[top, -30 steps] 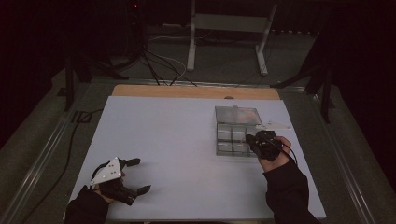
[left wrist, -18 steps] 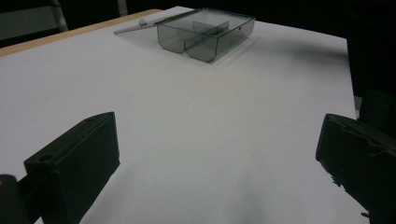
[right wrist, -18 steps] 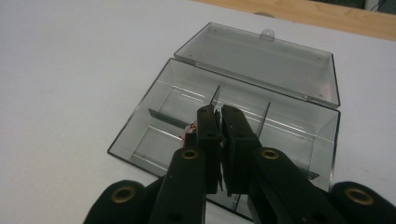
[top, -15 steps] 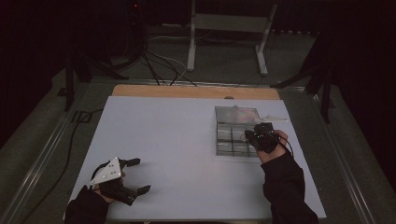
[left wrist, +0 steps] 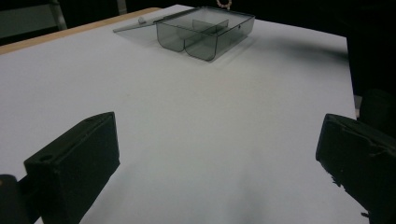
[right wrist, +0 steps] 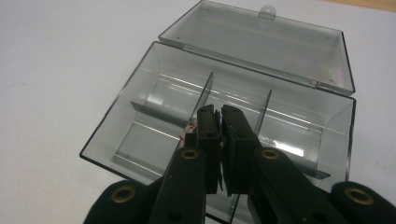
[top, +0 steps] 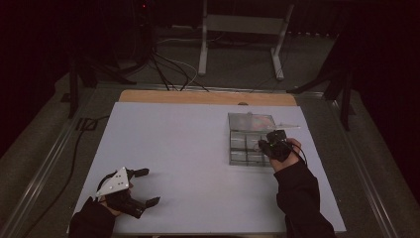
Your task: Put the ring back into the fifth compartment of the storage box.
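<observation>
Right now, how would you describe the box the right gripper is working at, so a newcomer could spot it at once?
Start at the white table and look to its far right part, just ahead of the right gripper. There sits a clear smoky-grey plastic box, split by dividers into compartments, its hinged lid lying open flat behind it. It is the see-through container on the table.

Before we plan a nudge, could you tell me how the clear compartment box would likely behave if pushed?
The clear box looks thin-walled and empty, so probably light and apt to slide on the smooth white table. Its open lid lies flat behind, so tipping seems unlikely. The walls look rigid, perhaps brittle.
</observation>
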Demonstrator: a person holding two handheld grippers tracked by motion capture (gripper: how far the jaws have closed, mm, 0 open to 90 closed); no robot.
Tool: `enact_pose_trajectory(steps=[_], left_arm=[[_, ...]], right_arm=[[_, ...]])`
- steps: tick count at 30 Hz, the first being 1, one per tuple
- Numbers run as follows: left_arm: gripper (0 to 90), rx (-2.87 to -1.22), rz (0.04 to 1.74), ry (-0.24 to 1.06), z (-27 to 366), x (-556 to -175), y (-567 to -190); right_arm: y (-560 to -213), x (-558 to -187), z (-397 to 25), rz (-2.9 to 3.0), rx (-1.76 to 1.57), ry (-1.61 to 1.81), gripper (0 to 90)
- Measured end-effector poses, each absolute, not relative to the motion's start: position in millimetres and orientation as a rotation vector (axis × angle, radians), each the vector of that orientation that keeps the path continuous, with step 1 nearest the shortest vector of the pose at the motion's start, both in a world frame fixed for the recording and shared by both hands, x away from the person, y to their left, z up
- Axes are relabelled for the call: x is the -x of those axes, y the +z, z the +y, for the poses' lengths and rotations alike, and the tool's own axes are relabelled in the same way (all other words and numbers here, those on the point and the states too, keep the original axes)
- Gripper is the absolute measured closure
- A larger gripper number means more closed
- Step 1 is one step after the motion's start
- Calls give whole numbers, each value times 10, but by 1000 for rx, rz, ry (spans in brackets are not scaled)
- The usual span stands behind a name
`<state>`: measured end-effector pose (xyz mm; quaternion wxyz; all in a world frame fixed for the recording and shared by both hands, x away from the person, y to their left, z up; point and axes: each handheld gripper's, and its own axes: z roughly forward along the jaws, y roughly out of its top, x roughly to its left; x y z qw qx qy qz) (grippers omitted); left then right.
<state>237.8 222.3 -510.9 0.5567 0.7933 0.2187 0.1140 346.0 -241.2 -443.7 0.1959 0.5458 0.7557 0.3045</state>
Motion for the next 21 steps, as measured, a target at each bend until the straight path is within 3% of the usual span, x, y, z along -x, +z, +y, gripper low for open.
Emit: enact_pose_trajectory(steps=[21], left_arm=[[6,-1862,517,265,2231,-2378,-5103]], right_arm=[[-4715,-3583,-2428,2162,-1594,791,874]])
